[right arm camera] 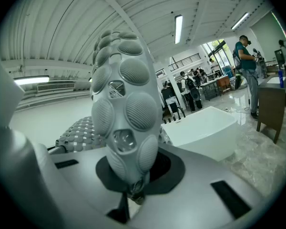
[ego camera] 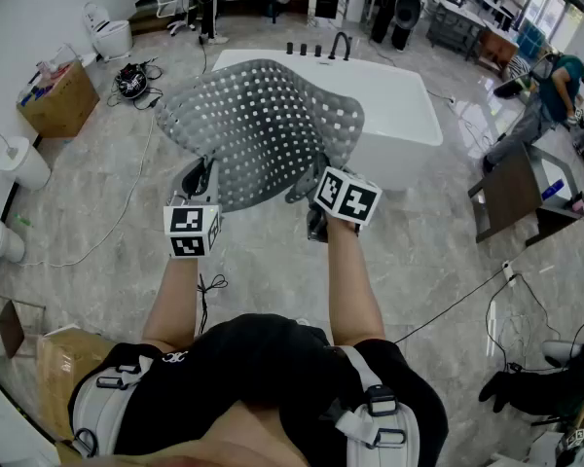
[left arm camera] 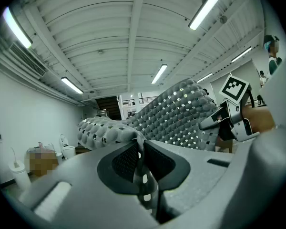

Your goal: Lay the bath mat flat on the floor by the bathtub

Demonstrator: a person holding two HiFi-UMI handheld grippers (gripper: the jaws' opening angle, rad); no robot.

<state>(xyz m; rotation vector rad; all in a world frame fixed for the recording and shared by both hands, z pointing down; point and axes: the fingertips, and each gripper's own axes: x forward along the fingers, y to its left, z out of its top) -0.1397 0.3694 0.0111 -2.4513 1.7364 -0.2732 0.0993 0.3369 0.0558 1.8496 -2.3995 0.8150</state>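
Black shirt (ego camera: 273,358) and grey harness straps (ego camera: 370,407) of the person fill the bottom of the head view, with both bare forearms reaching forward from them. At the end of the left forearm, the left gripper (ego camera: 199,179) carries its marker cube (ego camera: 193,232). In the left gripper view its jaws are closed nearly together on a thin fold of the bath mat (left arm camera: 176,113), which runs down between the pads. Beside it, the right gripper (ego camera: 312,200) points slightly downward under its own marker cube (ego camera: 348,197). In the right gripper view its jaws are pinched tight on the mat's edge, and the bubbled grey surface rises upright straight in front of the camera.

Held by these two grips along its near edge, the grey perforated mat hangs in the air as an arched, billowing sheet, clear of the marble floor (ego camera: 107,222). Its far part overlaps the white bathtub (ego camera: 399,115) in the head view. A black faucet (ego camera: 341,45) stands on the tub's far rim. A thin cable (ego camera: 210,285) lies on the floor below the left arm. Farther left sit a cardboard box (ego camera: 58,100) and a toilet (ego camera: 110,37); at far right another person (ego camera: 555,86) bends near a dark table (ego camera: 516,193).
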